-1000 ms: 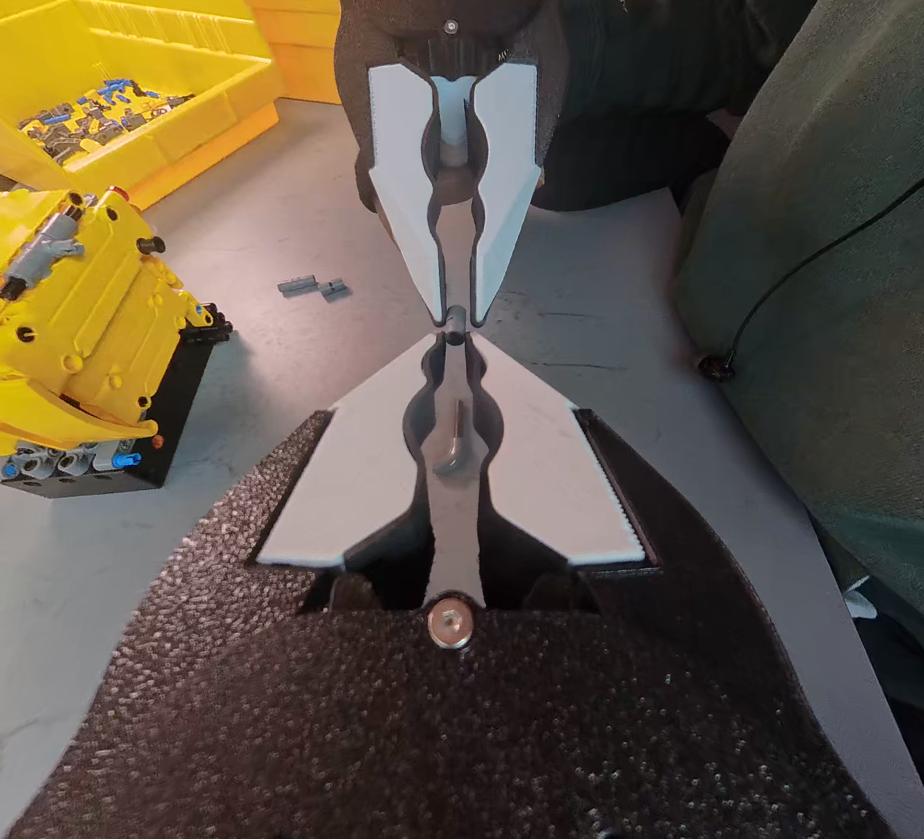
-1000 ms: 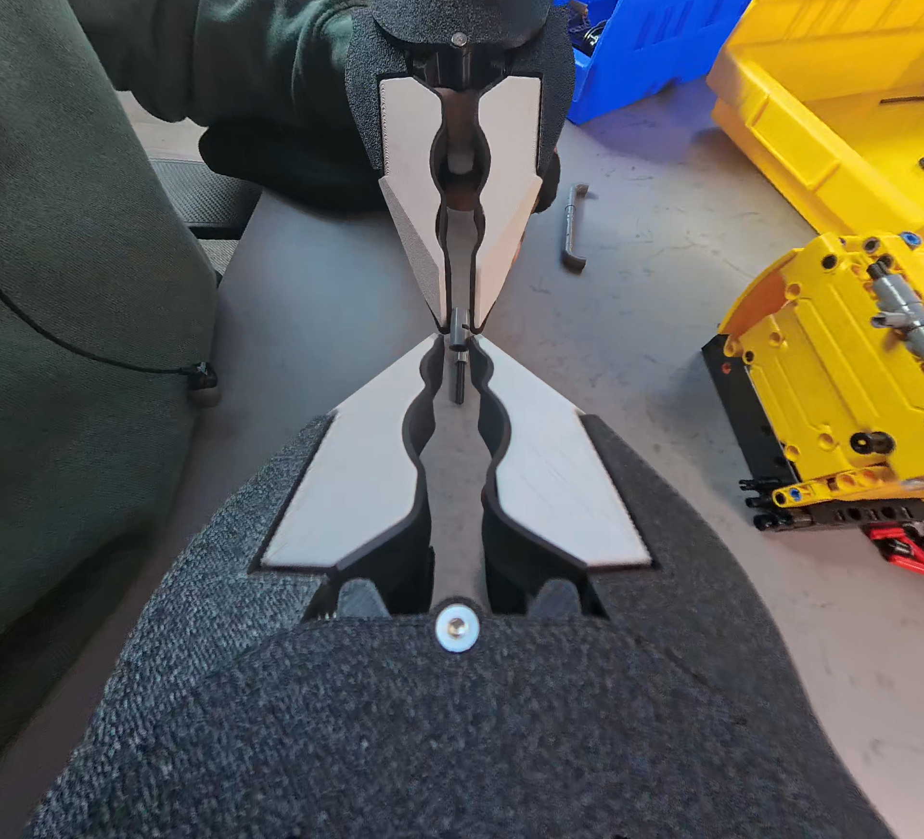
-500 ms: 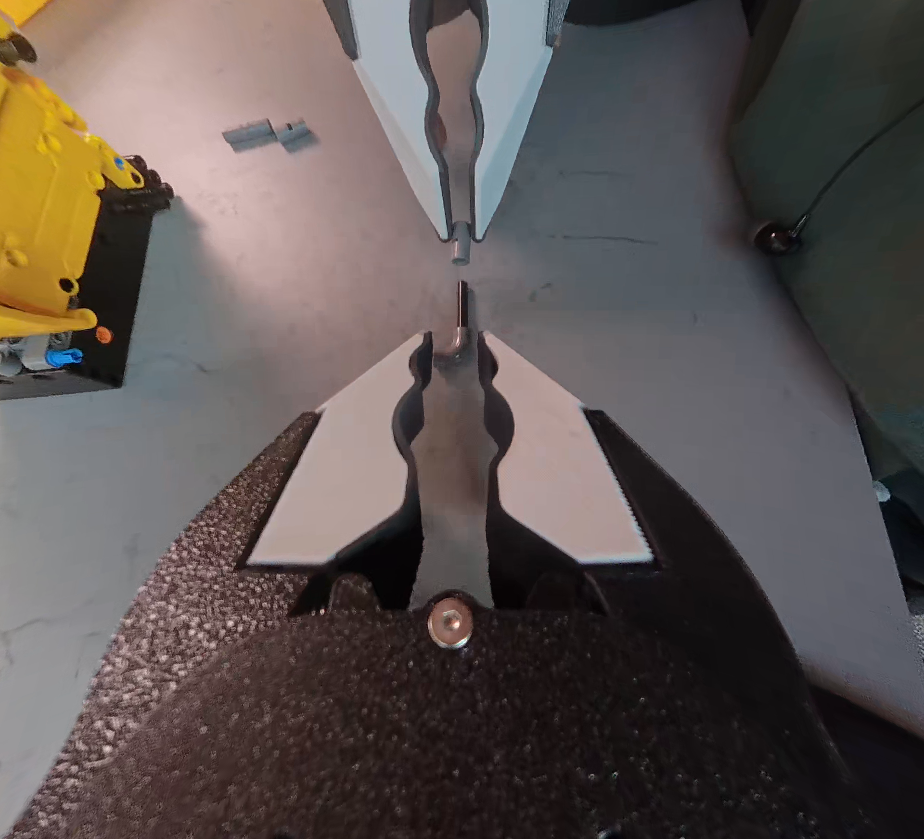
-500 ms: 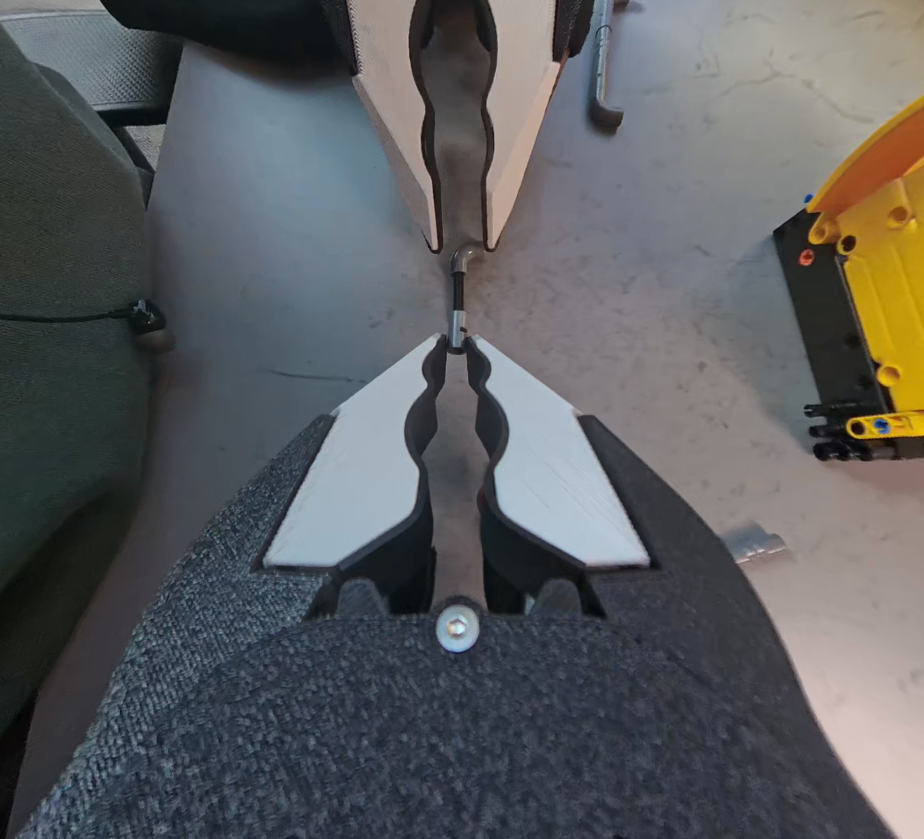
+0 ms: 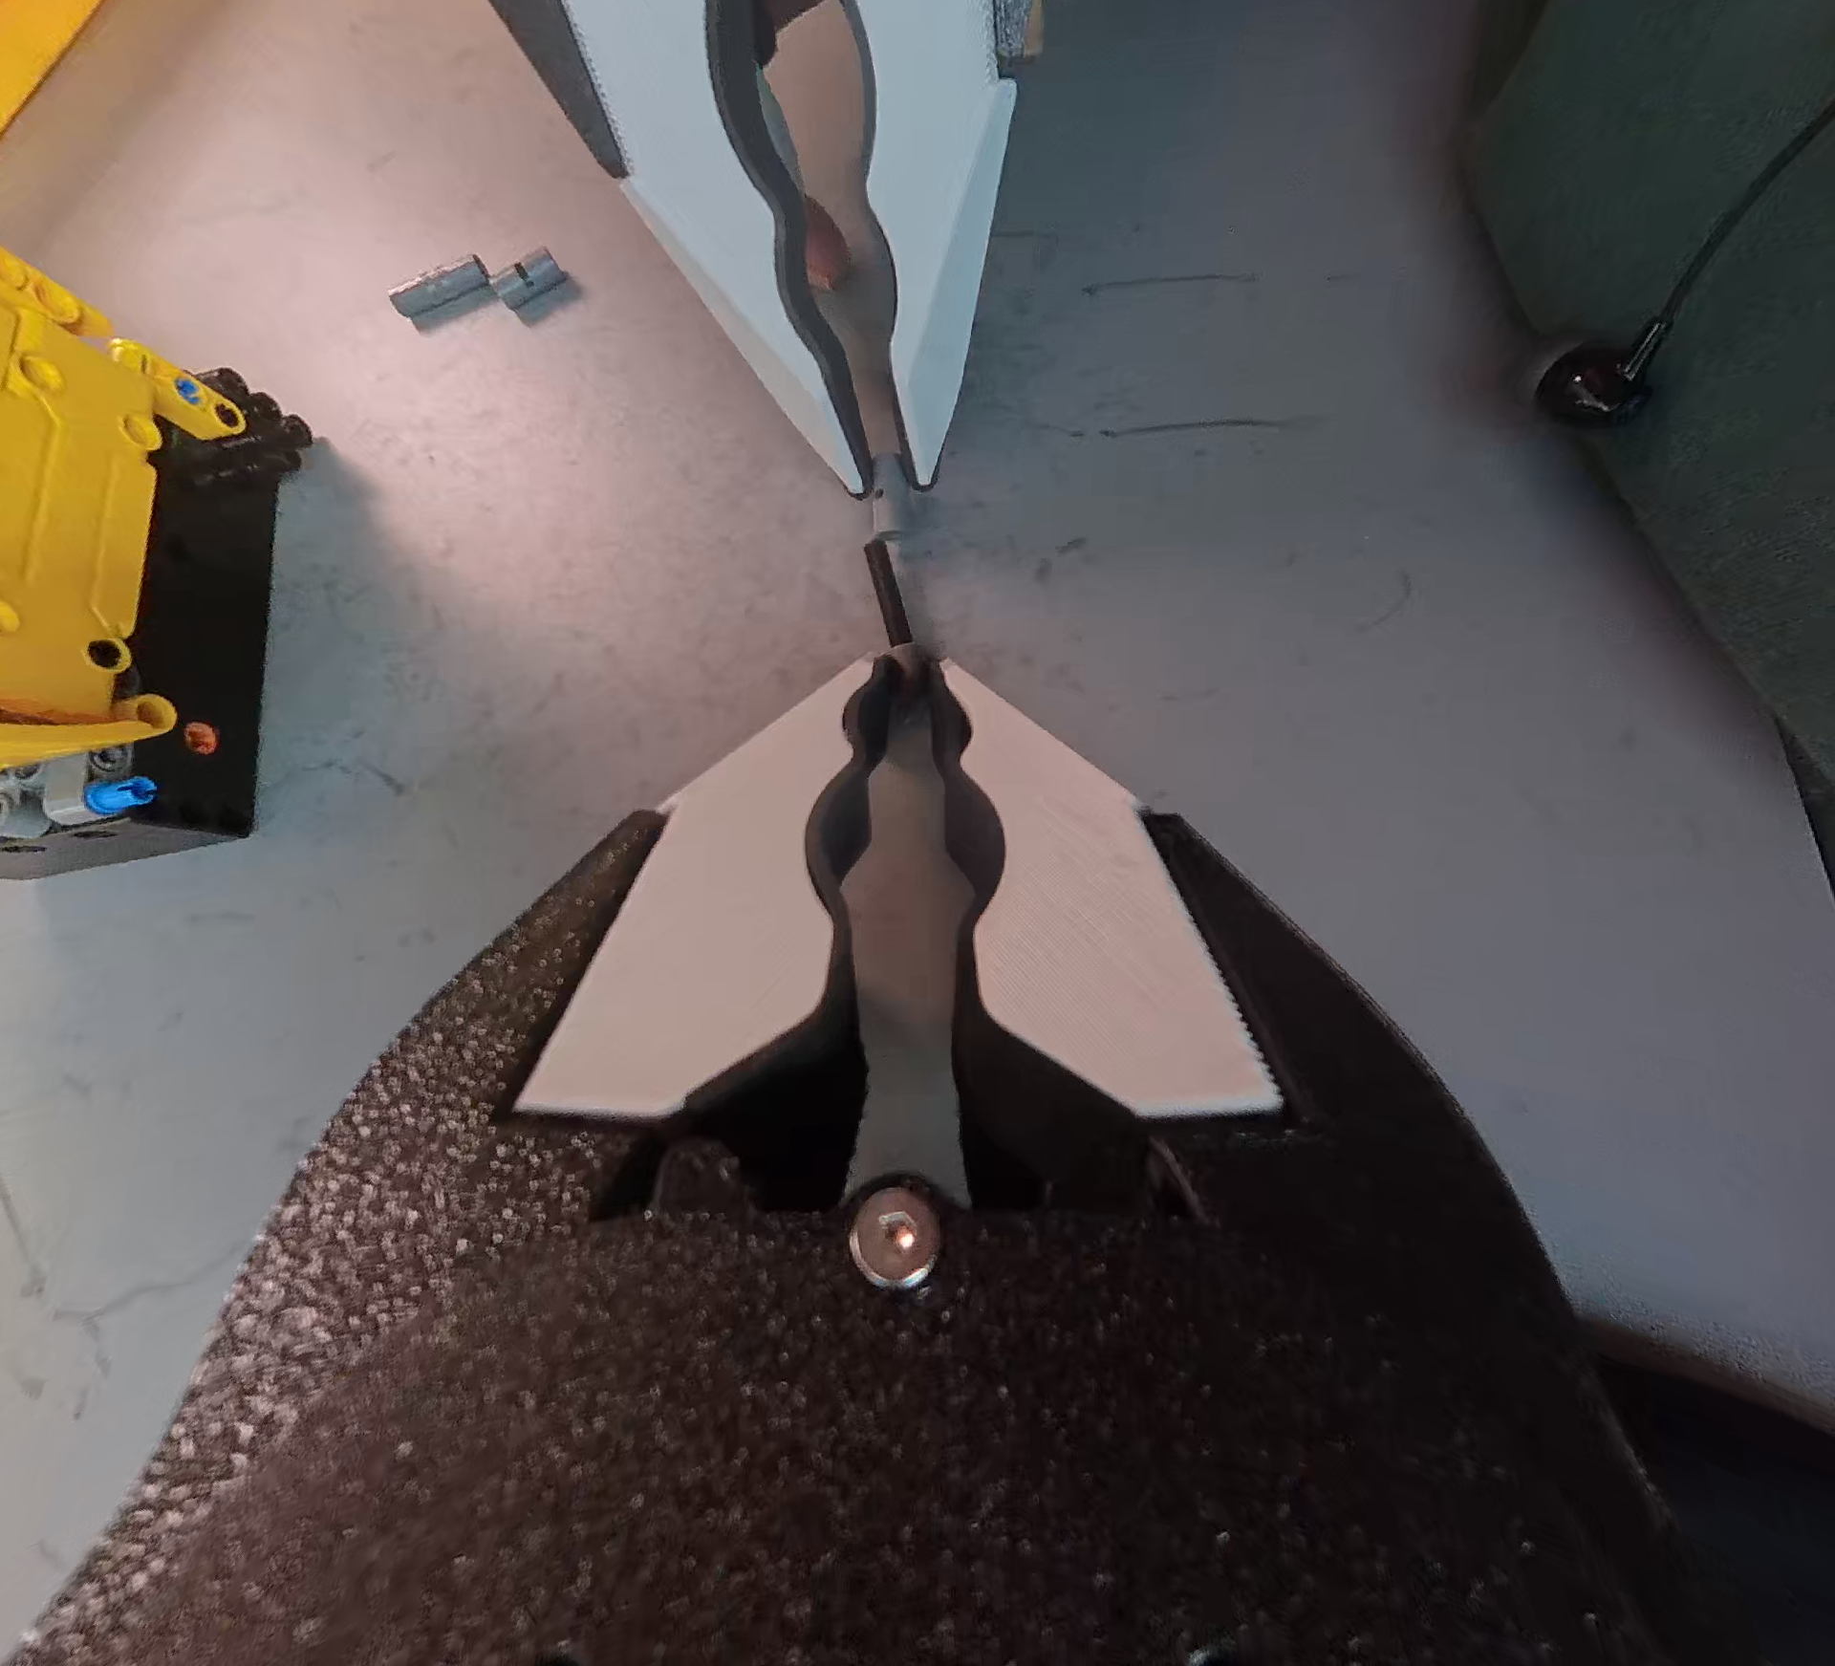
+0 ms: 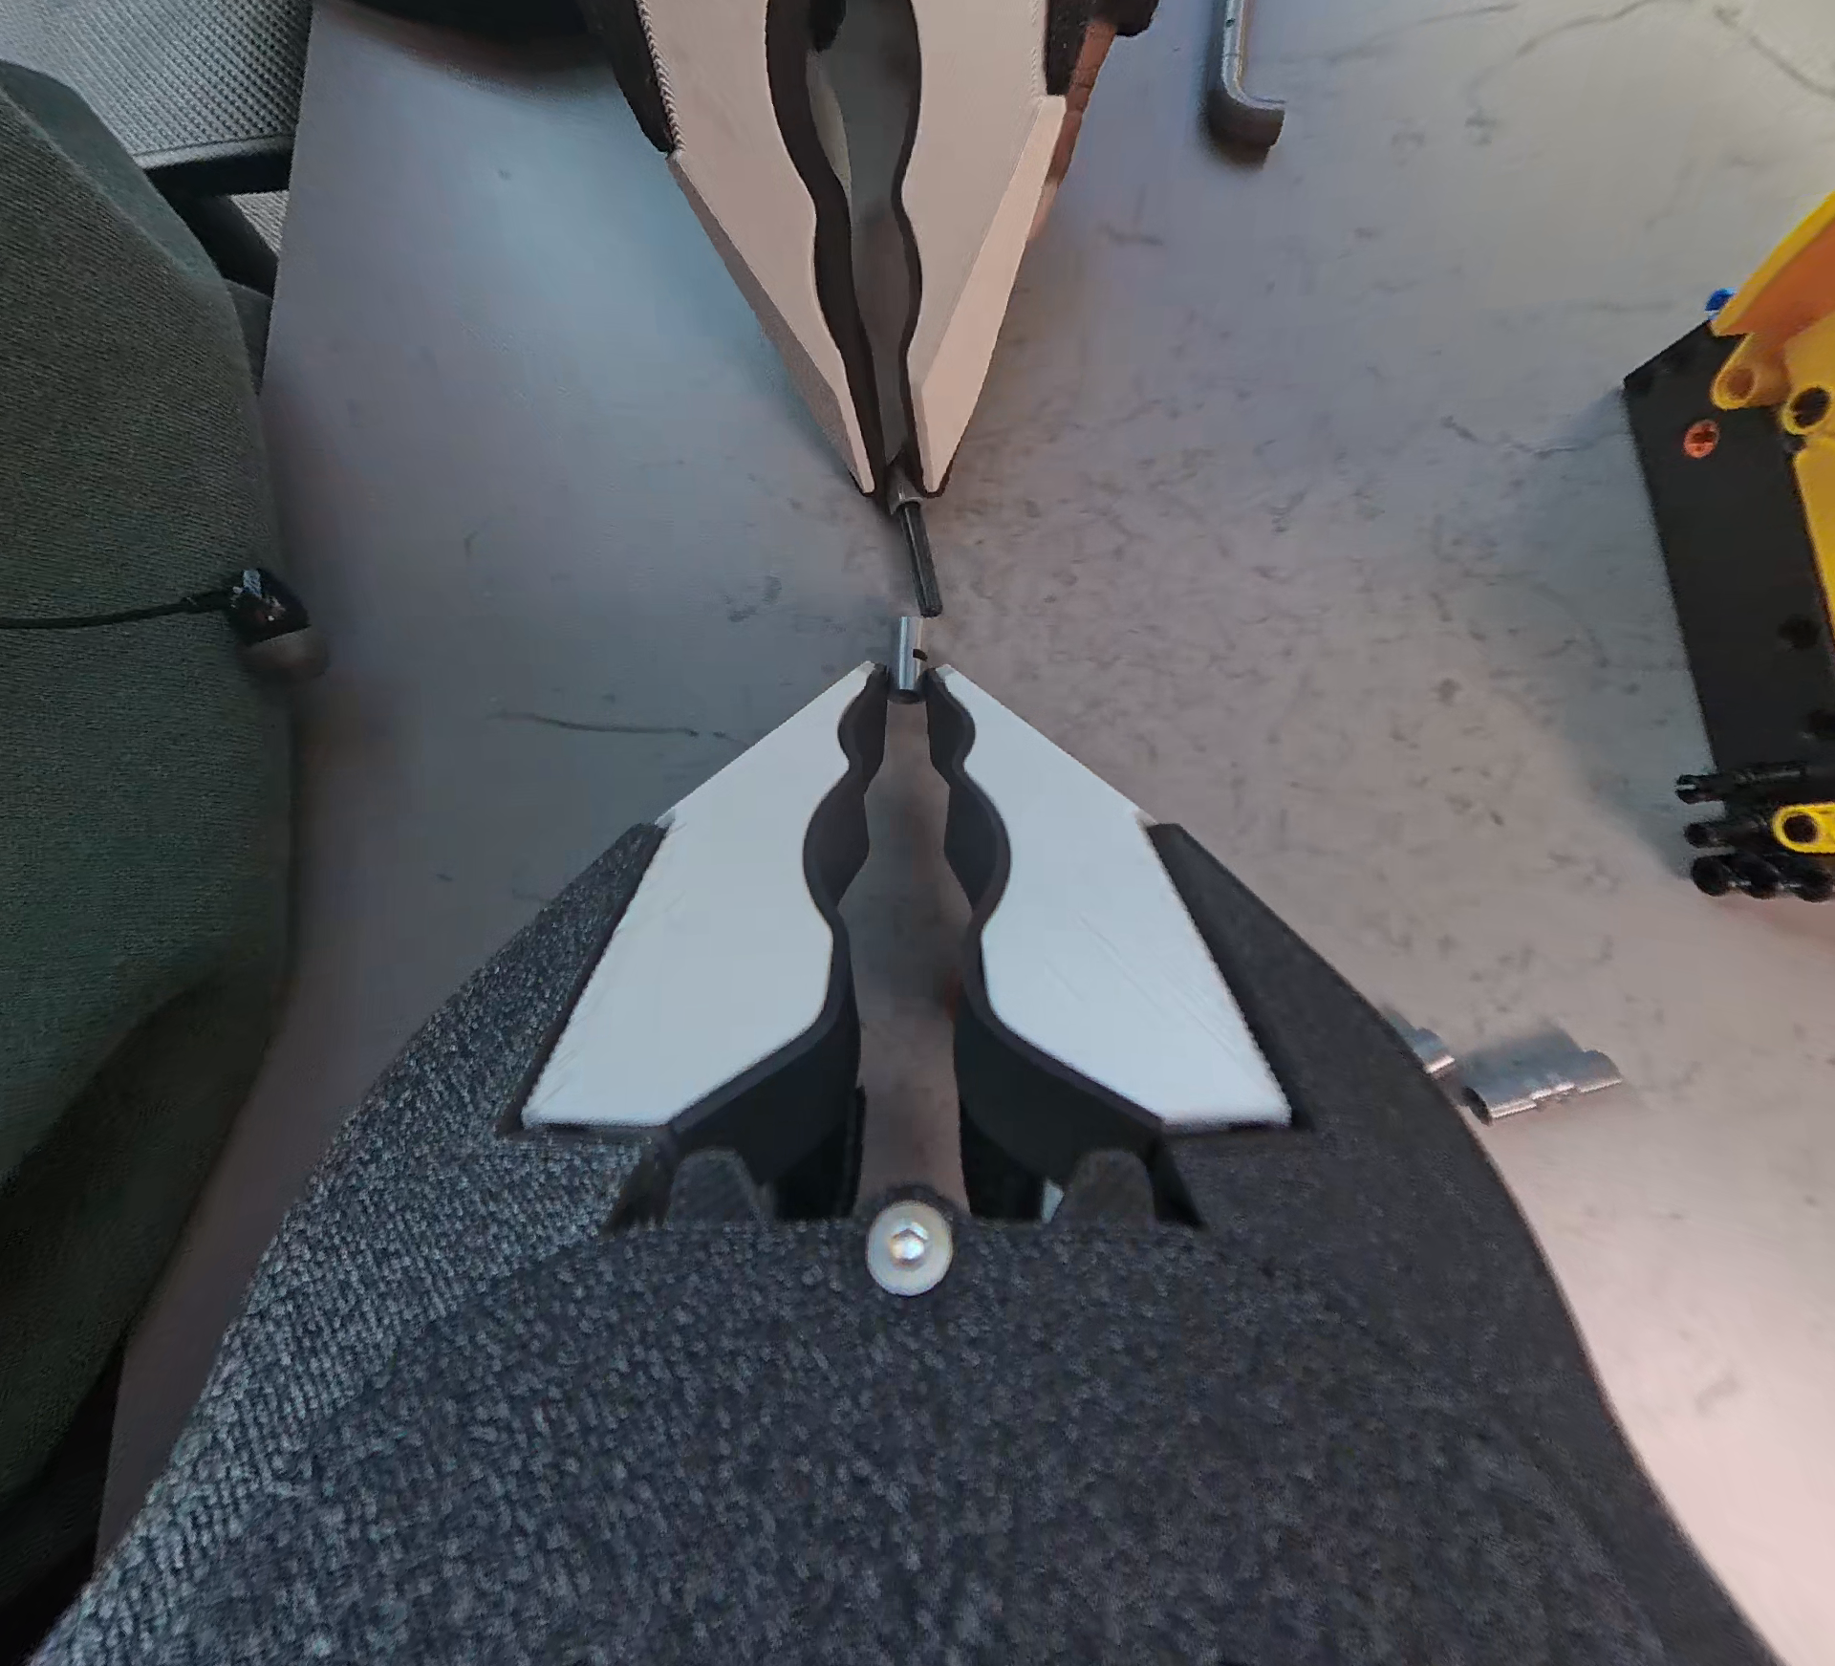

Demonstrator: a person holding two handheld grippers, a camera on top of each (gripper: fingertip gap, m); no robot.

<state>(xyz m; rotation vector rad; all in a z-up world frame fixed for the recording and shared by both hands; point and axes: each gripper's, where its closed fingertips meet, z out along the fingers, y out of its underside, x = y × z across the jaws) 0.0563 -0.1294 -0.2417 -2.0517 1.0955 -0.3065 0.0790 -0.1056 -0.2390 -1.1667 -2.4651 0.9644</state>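
Grey counter (image 5: 1291, 725) carrying a yellow-and-black brick model (image 5: 109, 625) at its edge. Left gripper (image 5: 906, 660) pinches a dark axle (image 5: 887, 591); right gripper (image 6: 904, 675), facing it tip to tip, pinches a small grey sleeve (image 6: 908, 650). Axle and sleeve nearly aligned, just apart. Two grey connectors (image 5: 477, 288) lie nearby.

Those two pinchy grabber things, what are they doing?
A person holds both. The left gripper is shut on a thin black rod. The right gripper is shut on a small grey sleeve. They point tip to tip over the grey table, with a small gap between rod and sleeve. A yellow brick model sits nearby.
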